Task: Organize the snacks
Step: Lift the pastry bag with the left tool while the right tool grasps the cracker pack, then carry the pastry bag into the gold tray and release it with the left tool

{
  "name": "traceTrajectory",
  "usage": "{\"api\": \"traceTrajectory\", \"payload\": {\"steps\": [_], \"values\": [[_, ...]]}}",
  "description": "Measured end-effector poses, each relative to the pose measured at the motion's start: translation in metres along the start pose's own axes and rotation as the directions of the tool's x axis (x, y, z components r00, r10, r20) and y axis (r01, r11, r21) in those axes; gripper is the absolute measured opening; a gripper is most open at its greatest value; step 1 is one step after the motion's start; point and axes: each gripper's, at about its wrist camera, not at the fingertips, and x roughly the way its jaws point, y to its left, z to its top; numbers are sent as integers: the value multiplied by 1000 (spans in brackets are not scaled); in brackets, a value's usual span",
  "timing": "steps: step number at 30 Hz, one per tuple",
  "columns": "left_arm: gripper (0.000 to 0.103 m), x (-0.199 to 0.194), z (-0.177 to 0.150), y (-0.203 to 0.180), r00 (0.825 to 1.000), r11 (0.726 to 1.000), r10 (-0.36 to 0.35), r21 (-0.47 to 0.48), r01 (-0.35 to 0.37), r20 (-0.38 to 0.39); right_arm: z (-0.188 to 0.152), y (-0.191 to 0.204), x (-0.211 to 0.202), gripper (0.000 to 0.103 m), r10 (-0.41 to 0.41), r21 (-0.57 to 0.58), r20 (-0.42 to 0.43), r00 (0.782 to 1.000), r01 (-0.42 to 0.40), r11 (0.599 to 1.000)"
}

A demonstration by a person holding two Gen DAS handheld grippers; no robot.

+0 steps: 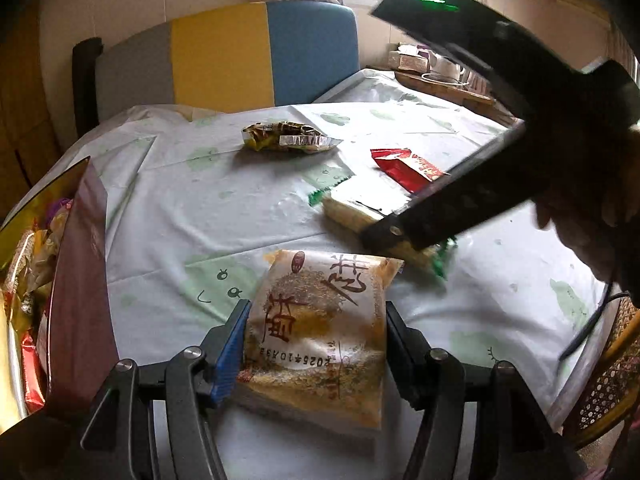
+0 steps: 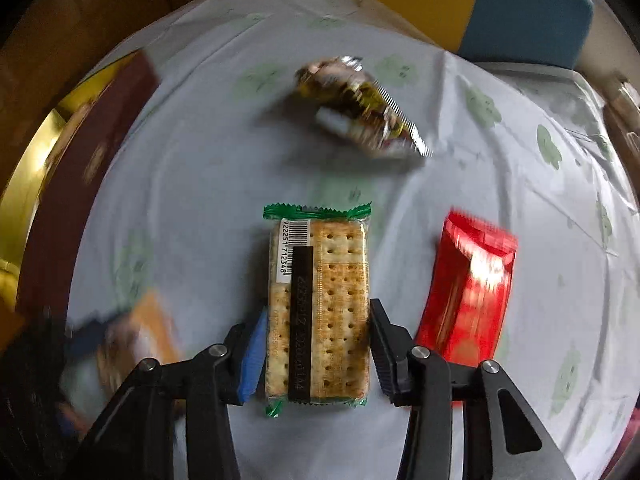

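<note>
Snacks are partly sorted: several packets already sit in the gold-lined box at the counter's left edge. Four remain on the counter. The left gripper clamps the yellow pastry packet near the front edge. The right gripper straddles the cracker pack mid-counter, jaws narrow; contact cannot be confirmed. The red packet lies just beside it; the crumpled foil packet lies toward the far edge. Nothing obstructs the box.

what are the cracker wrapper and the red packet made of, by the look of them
Cracker wrapper: looks like clear glossy plastic film, since the crackers show through, with green crimped ends. Red packet: probably shiny foil-like plastic film, given its bright glare; the blur leaves it unsure.
</note>
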Motion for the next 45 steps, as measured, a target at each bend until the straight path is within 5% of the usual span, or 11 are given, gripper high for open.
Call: {"api": "traceTrajectory", "payload": {"steps": [5,8,12,16,18,31,39,45], "values": [[64,1,2,0,1000,1000,3,-3,-3,-11,-25,-8,-5,53,78,13,25,997,-78,997],[65,1,3,-2,1000,1000,20,8,-20,-19,-30,-5,-6,71,105,-7,35,994,-105,994],[65,1,4,-1,999,1000,25,7,-24,-25,-37,7,-3,73,78,-55,35,996,-76,996],[65,1,4,-3,999,999,35,7,-35,-24,-32,9,-2,69,61,-64,31,998,-59,996],[65,1,4,-3,999,999,38,6,-38,-25,-22,16,2,47,39,-87,41,998,-35,996],[63,1,7,-2,999,1000,28,4,-28,-38,-14,24,5,49,47,-95,42,998,-43,995],[61,-16,18,14,995,997,-10,-81,2,-94,-23,28,3,49,42,-116,67,997,-34,993],[61,-56,36,34,999,990,-51,-135,50,-7,-30,26,1,49,39,-121,71,997,-30,992]]}}
